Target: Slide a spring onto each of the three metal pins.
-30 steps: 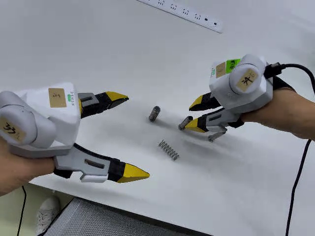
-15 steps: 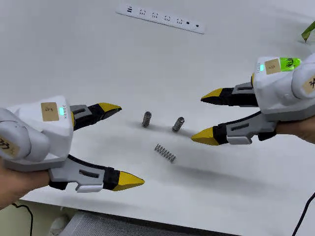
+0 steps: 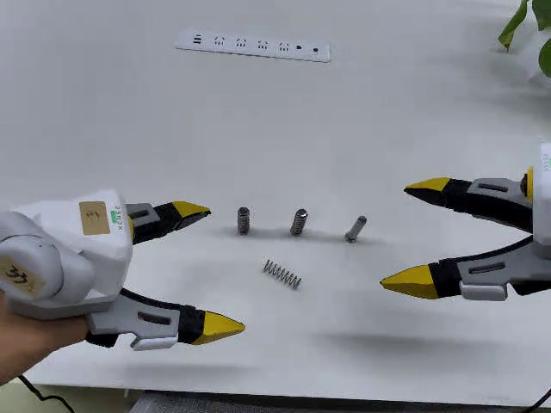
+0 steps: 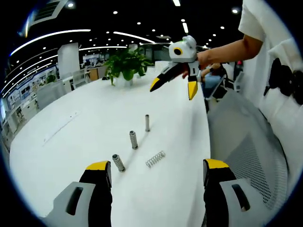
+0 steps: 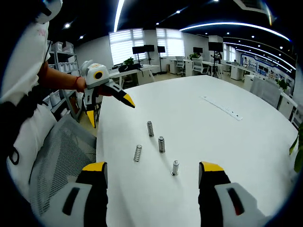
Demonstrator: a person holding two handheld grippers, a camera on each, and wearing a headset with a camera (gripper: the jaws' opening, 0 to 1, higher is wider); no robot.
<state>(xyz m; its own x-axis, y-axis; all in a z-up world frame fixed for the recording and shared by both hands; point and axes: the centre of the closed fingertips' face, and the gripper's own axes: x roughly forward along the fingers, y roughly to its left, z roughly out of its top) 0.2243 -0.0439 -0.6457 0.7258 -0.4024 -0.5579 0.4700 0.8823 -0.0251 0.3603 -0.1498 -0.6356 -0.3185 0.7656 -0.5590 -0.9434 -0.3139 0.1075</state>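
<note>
Loose spring (image 3: 281,274): one outstanding, gripped by neither tool; position entered below, after the tools. Left gripper (image 3: 211,268): spread wide at the jaws, holding nothing; well apart from the bare pin (image 3: 355,228), out past the opposite end of the row; aimed inward over the bench, probably poised for a short reach to the coil. Right gripper (image 3: 411,232): equally wide open and empty; near the bare pin on its other side, turned toward it; apparently held back so as to leave the row in plain sight and free to approach. Loose spring, position: on its side on the white bench (image 3: 129,129), near the bare pin, offset toward the person and toward the left gripper; touching no pin. Judged the next item for pickup; light and round, so liable to roll or skip under a careless pinch. Bare pin: end post of a row of three, standing, no coil on it; judged the only post unserved. Middle pin (image 3: 300,212): just beside the bare pin, sleeved in the middle spring (image 3: 298,227). End pin (image 3: 244,210): one place farther from the bare pin, sleeved in the end spring (image 3: 244,225). Task judged two parts in three complete. Power strip (image 3: 252,45): flat on the bench, well beyond the bare pin, away from the person. Plant leaves (image 3: 525,26): well beyond the bare pin, at the far corner on the right gripper's side.
</note>
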